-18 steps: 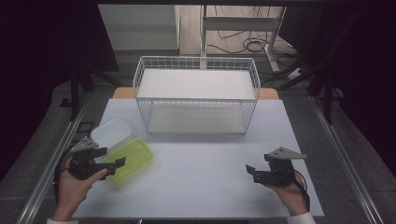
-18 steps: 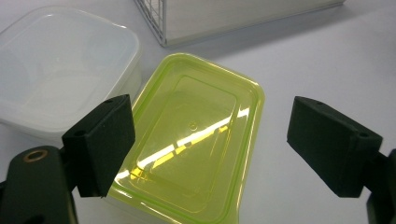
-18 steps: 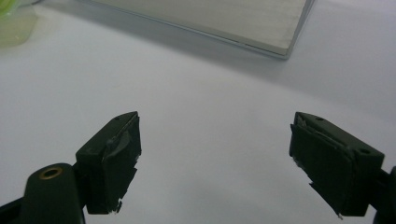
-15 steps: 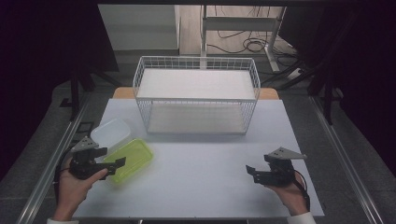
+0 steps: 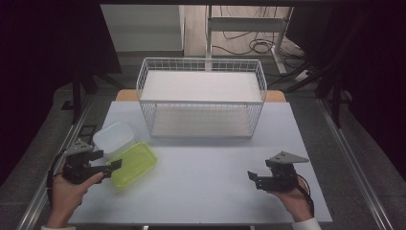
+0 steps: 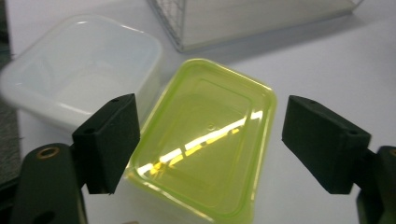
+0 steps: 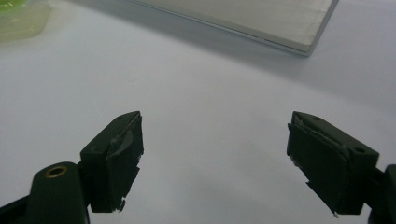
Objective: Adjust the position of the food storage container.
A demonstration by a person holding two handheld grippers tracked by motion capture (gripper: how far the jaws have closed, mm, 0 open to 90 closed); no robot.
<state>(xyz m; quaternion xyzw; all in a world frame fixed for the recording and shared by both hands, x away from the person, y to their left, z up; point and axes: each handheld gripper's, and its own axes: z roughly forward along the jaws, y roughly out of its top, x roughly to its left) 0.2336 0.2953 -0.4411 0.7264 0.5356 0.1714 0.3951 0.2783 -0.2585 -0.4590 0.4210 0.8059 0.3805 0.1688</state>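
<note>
White wire basket [image 5: 201, 98]: rear centre of pale surface [image 5: 206, 177]. Clear plastic tub [image 5: 113, 138]: front left. Yellow-green plastic lid [image 5: 133, 164]: just beside the tub, nearer the front.

The left gripper [image 5: 109, 162], jaws wide apart at the lower left of the high view, sits a shade nearer the yellow-green lid [image 5: 130, 164] than half a second earlier, its tips now at the lid's near edge; the lid fills the gap between the jaws in the left gripper view

No readable text or labels anywhere
</note>
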